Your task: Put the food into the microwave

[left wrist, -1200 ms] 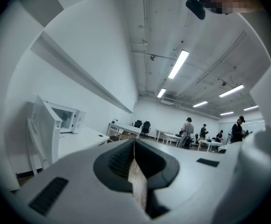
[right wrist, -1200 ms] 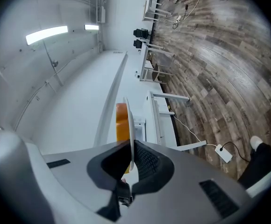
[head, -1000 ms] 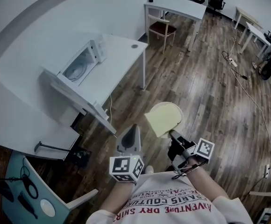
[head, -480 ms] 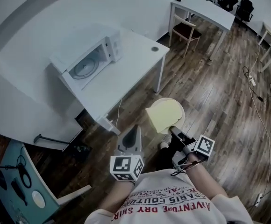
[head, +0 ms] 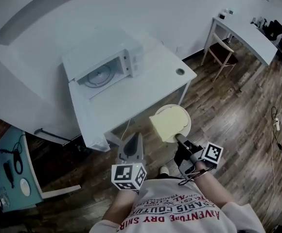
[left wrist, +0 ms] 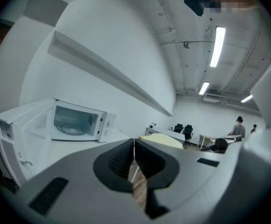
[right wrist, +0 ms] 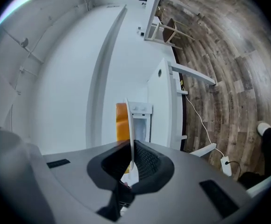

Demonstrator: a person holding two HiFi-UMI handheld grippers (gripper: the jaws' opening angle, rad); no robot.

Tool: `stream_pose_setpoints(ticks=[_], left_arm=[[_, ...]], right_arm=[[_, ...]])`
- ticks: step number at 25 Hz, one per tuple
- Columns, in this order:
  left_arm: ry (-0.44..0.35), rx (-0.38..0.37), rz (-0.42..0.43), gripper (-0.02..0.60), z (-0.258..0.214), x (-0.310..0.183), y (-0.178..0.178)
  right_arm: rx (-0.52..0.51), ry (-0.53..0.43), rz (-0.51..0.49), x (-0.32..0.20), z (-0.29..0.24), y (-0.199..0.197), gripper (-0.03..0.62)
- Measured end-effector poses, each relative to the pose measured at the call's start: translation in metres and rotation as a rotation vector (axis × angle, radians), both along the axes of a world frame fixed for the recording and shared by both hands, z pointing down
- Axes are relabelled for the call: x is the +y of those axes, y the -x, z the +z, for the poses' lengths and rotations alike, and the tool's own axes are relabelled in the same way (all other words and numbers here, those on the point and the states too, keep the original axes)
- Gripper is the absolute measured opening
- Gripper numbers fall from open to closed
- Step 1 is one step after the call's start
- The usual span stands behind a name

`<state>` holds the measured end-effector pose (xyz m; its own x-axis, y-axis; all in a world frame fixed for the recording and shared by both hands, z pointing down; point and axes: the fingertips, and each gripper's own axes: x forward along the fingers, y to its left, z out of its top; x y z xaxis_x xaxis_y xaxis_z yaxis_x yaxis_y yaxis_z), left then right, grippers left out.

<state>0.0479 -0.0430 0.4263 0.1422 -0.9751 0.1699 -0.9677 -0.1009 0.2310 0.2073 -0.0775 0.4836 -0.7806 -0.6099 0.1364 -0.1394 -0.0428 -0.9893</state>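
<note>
Head view: food slice [head: 166,125], pale yellow and square, lying on a round white plate [head: 181,111]. It is in the air, well apart from the microwave [head: 107,64] and on its open-door side.

Right gripper [head: 178,139]: jaws clamped on the plate's rim.

Left gripper [head: 136,137]: jaws pressed together, nothing between them, equally far from the microwave.

Microwave: stands on a white table [head: 146,89].

From above the person, the head view looks steeply down on the left gripper [head: 133,140] and right gripper [head: 178,139], with the microwave [head: 107,64] ahead of them. Each gripper view looks close along its own jaws toward that same microwave [left wrist: 74,122]. The right one is rolled sideways, with the plate [right wrist: 131,125] edge-on.
</note>
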Motion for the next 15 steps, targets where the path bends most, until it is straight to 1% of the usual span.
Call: stream_pose_setpoints(ticks=[3,7,11,15], left_arm=[[0.011,0.014,-0.083,0.008,0.003,-0.02,0.005],[0.038,0.007,-0.156,0.008,0.009,-0.034,0.017],[0.059,0.006,-0.228,0.008,0.015,-0.051,0.041],[0.059,0.002,-0.271,0.008,0.019,-0.077,0.074]], right_arm=[[0.009,0.006,-0.075,-0.034,0.002,0.004,0.021],[-0.002,0.015,-0.141,-0.066,0.005,0.019,0.021],[-0.003,0.046,-0.197,-0.095,0.014,0.044,0.021],[0.008,0.055,-0.241,-0.124,0.021,0.078,0.021]])
